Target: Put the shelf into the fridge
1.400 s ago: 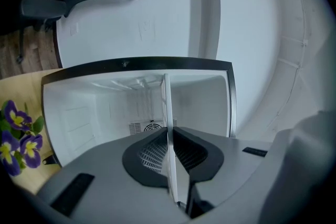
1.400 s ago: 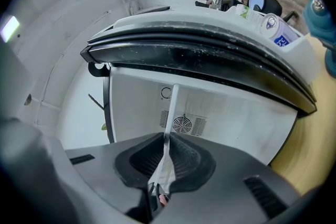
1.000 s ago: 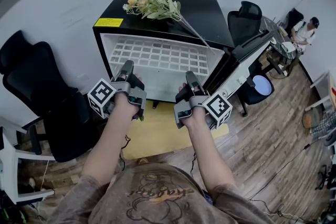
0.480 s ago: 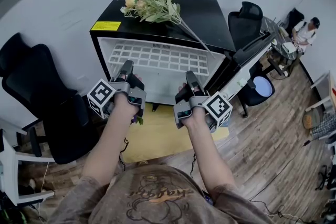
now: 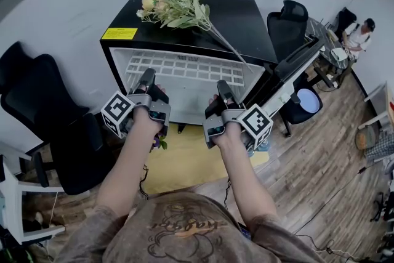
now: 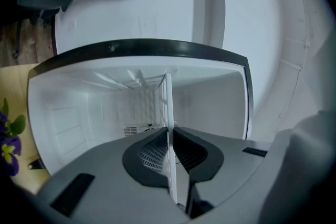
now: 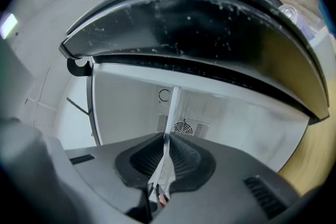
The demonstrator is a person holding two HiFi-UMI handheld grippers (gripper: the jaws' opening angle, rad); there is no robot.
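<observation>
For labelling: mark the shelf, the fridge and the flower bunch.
shelf (image 5: 184,66), head view, middle of its white grid.
fridge (image 5: 243,15), head view, bare black top.
flower bunch (image 5: 169,0), head view, the leafy blooms.

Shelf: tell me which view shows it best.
The head view: the shelf shows its broad white grid, lying flat at the fridge opening. Each gripper view shows only a thin edge of it, clamped between the jaws.
</observation>
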